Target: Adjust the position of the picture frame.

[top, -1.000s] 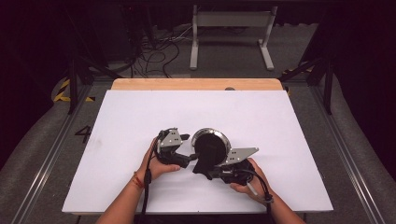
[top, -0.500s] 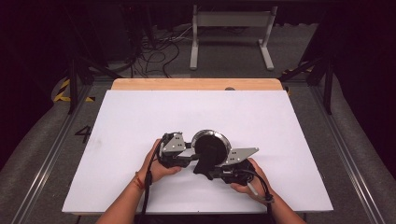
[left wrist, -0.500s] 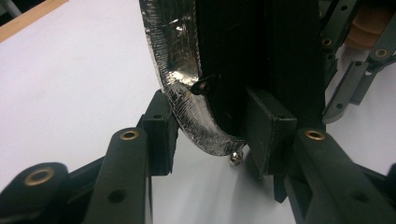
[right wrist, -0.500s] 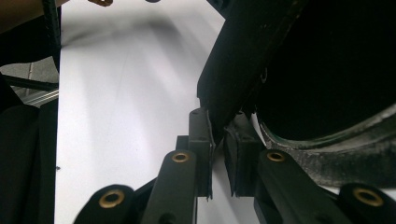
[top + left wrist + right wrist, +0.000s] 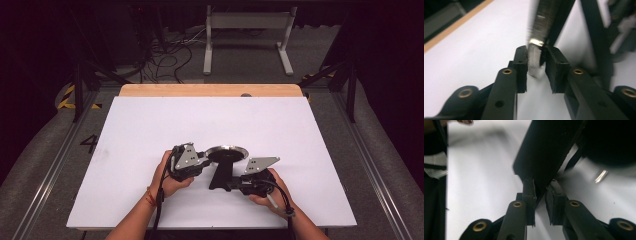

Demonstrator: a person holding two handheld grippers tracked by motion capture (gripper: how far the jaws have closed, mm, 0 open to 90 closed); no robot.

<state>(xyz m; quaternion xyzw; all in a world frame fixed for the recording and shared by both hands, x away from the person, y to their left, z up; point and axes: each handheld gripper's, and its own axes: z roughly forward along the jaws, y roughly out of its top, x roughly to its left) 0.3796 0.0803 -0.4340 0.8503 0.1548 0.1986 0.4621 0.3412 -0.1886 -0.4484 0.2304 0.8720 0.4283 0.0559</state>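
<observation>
- Near the table's front middle, your small black frying pan with a bright steel rim [image 5: 227,152] is tilted, its rim turned toward 12 o'clock and its flat black handle [image 5: 220,175] running to 6 o'clock over the white tabletop [image 5: 150,125].
- Your left gripper [image 5: 200,161], at the pan's 9 o'clock, has just been closing; its jaws stand narrow, pinching the steel rim [image 5: 535,50].
- Your right gripper [image 5: 235,184] clamps the handle's end [image 5: 541,155], though its jaws have just eased slightly.
- Expect rigid, fairly heavy metal; the rim looks slick, so grip the handle firmly.
</observation>
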